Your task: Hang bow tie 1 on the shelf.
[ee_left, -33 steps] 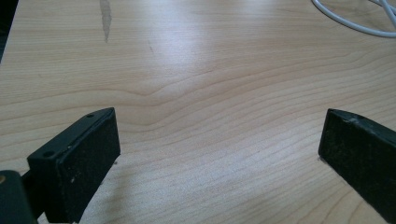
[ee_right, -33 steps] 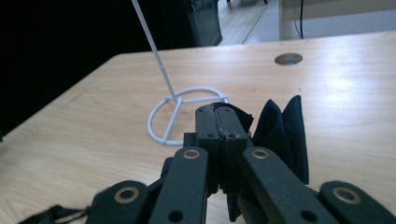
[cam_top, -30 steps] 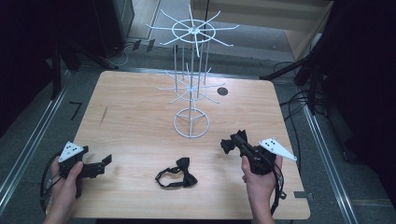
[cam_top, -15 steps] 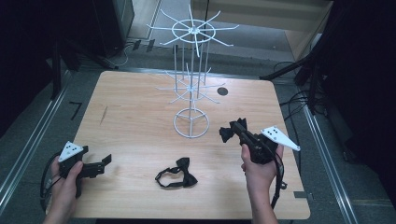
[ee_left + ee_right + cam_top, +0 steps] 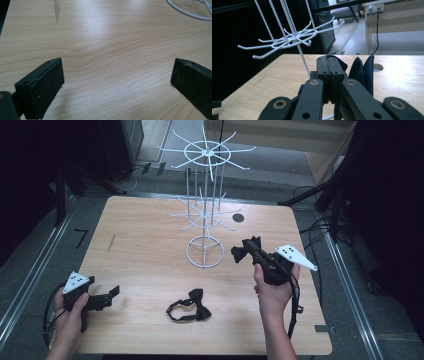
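The bench (image 5: pixel 140 245) is pale wood with visible grain and a soft sheen. The hook stand (image 5: pixel 205 210) is thin white-coated wire, smooth and slightly glossy. Both bow ties, one (image 5: pixel 190 306) lying flat and one (image 5: pixel 362 68) in the right tool (image 5: pixel 331 72), look like dark matt cloth. The tool's jaws are matt black plastic, their pads faintly rough.

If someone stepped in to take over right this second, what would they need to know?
Right gripper: shut on a dark bow tie, held up beside the white wire rack.
Left gripper: open, nothing between its jaws, low over the wooden table near its left front corner.
A second bow tie lies on the table near the front edge.
Done: one tie picked up. Left: probably hang it on a rack hook, then fetch the other. No tie hangs on the rack yet.
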Demonstrator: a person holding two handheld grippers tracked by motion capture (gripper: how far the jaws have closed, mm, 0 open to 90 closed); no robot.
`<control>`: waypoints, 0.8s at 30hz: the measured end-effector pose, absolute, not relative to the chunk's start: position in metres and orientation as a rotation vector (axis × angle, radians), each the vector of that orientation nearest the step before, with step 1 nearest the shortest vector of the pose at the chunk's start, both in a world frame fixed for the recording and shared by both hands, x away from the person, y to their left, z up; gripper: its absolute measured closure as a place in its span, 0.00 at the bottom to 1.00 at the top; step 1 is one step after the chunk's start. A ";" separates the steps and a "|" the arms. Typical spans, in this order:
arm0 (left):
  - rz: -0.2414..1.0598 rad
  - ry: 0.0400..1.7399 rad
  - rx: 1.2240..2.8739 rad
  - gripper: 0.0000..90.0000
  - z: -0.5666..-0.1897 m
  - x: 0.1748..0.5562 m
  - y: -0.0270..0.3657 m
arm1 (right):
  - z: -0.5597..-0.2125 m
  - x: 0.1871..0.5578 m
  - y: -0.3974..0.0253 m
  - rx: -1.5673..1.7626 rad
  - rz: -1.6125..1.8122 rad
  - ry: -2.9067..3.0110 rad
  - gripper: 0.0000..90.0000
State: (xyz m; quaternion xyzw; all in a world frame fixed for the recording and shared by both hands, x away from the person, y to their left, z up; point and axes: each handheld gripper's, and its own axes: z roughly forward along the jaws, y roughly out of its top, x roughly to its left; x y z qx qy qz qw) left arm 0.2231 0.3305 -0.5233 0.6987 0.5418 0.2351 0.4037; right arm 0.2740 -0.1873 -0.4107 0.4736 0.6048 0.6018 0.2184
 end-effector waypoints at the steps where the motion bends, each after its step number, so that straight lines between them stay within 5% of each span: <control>1: 0.592 1.368 1.764 0.00 -0.523 0.223 0.330 | -0.408 0.276 -0.186 1.312 1.668 1.675 1.00; 24: 0.597 1.361 1.768 0.00 -0.523 0.223 0.330 | -0.385 0.294 -0.169 1.274 1.674 1.682 1.00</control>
